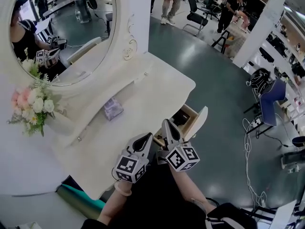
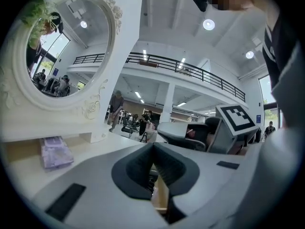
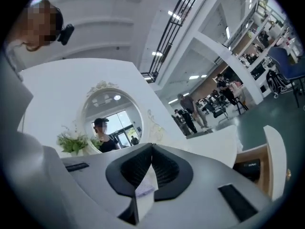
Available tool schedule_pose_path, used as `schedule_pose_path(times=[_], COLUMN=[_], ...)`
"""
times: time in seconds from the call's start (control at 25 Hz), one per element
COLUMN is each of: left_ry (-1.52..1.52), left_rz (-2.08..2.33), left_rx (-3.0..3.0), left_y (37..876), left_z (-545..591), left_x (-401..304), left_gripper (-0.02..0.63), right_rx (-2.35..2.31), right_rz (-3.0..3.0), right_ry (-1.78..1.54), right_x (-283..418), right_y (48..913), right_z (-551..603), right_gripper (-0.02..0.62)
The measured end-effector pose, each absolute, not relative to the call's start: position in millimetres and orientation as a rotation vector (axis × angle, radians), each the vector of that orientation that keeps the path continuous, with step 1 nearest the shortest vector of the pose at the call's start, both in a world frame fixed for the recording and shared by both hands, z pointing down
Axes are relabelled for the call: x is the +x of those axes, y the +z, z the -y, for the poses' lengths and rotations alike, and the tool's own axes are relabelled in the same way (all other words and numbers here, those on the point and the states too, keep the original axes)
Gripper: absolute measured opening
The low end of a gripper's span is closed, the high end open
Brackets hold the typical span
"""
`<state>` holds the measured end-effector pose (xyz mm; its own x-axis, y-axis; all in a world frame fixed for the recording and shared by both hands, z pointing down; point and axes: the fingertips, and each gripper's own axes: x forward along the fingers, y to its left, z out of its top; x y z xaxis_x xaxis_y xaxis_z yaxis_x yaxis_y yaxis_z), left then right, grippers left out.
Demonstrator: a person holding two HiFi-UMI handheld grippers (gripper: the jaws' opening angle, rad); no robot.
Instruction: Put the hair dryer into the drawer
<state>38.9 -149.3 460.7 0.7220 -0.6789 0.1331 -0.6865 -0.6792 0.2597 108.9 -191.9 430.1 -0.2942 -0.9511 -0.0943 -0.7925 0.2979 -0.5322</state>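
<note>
Resting place of the hair dryer: a dark shape that looks like the hair dryer [image 1: 180, 117] lies inside the open drawer [image 1: 200, 120] at the right end of the white dressing table [image 1: 143, 92]; its outline is too small to trace fully.
Left gripper: the left gripper [image 1: 143, 140] hangs close to the person's body above the table edge, its fingers together at the tips with nothing between them.
Right gripper: the right gripper [image 1: 167, 127] hovers just beside the left one and over the drawer's near corner, pointing roughly level, fingers pressed together and empty.
Step in hand: judging by the dark object in the drawer and two empty grippers held clear of it, the placing looks done and the hands are at the pull-away stage.
Next move: if the drawer is to be closed, one gripper would need to drop to the white front panel and push it squarely inward, keeping clear of the dryer and any trailing cord.
Also on the table: a purple packet [image 1: 113, 108], a bunch of flowers [image 1: 31, 104] and the oval mirror [image 1: 71, 32], all well apart from the drawer.
</note>
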Motion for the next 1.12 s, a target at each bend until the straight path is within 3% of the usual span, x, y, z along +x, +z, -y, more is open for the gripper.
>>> schedule_pose_path(times=[0.24, 1.12], left_ry=[0.01, 0.011], left_rz=[1.121, 1.153], left_rx=[2.611, 2.589], left_y=[459.2, 462.4], left_z=[143.9, 159.8], left_x=[28.4, 35.0], left_gripper=[0.025, 0.025], right_rx=[-1.558, -1.581], right_rz=[-2.292, -2.345], right_ry=[-0.403, -0.466], right_x=[85.9, 88.5], right_y=[415.3, 425.6], right_z=[175.7, 184.1], right_gripper=[0.017, 0.017])
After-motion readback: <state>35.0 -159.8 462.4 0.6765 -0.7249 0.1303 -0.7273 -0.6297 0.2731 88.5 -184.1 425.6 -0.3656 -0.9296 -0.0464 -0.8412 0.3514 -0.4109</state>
